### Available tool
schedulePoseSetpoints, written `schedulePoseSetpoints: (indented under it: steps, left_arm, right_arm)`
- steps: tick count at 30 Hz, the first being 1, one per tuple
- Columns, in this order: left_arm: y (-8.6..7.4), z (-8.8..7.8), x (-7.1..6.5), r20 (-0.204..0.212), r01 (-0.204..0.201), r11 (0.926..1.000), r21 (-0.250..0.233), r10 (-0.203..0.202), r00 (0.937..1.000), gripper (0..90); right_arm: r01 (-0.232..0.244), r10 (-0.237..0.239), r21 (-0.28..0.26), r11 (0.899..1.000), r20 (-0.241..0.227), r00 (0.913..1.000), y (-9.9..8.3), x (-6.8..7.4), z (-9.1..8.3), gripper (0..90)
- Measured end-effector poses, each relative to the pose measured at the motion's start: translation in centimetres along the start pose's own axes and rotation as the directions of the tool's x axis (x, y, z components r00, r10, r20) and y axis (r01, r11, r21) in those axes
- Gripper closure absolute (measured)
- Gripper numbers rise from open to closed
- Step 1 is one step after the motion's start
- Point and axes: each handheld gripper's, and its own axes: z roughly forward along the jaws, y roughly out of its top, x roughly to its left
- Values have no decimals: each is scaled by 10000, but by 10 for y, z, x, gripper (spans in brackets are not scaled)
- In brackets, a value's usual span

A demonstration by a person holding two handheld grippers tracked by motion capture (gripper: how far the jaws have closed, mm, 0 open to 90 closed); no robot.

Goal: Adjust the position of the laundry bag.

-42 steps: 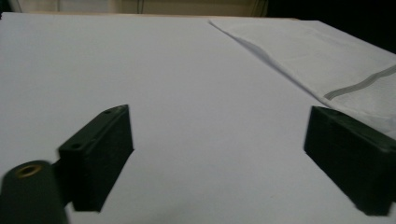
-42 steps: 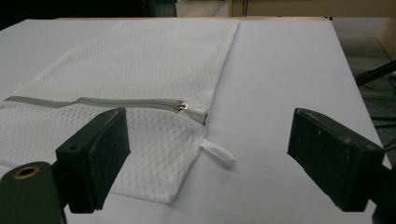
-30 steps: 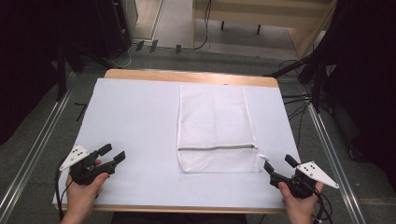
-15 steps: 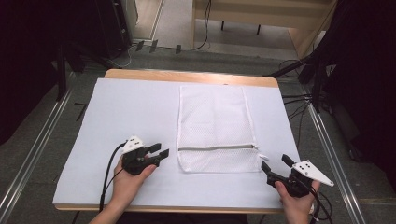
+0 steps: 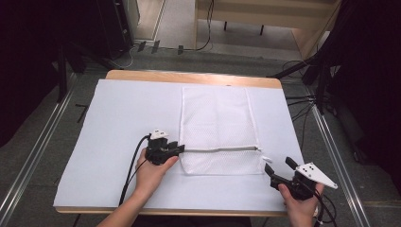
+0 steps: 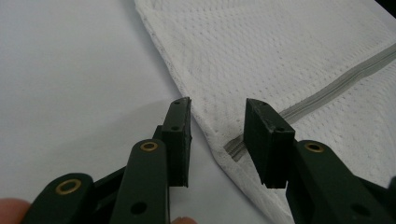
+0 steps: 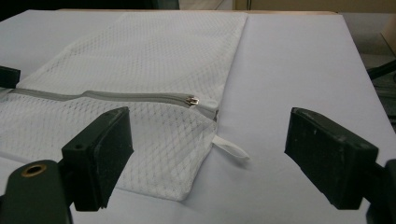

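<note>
Your left gripper (image 5: 177, 149) has slid over to the mesh bag (image 5: 217, 123), its jaws narrowing astride the zipper's (image 6: 327, 91) end; your right gripper (image 5: 279, 170) gapes wide.

white mesh cloth bag (image 5: 215, 127), grey zip (image 7: 116, 97); matt white table sheet (image 5: 118, 113).

A white sheet (image 5: 118, 123) covers a wooden table (image 5: 189, 77), whose far edge shows bare. Grey floor surrounds it, with metal rails (image 5: 33, 156) along both sides, black cables (image 5: 302, 101) at right, and pale wooden furniture (image 5: 265, 14) beyond.
</note>
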Motion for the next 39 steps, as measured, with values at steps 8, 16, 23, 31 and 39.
schedulePoseSetpoints:
  steps: [8,16,23,31,39]
  left_arm:
    - [2,6,-8,-433,-286,9994,188,294,9986,794]
    - [3,3,-6,-794,-169,9999,-4,168,9967,610]
    - [0,7,-19,-1237,-976,9952,44,974,9875,622]
    - [1,8,-17,-741,-1284,9912,317,1305,9887,900]
    - [1,-1,-6,-173,-752,9969,217,755,9970,900]
  right_arm:
    - [53,-53,114,9999,-27,10000,-1,2,3,154]
    - [-11,10,79,10000,34,10000,-1,1,3,156]
    - [57,-57,104,9999,12,10000,0,2,4,158]
    - [88,-89,192,9998,38,10000,-1,3,5,162]
    - [47,-48,129,9999,117,9999,-1,1,3,164]
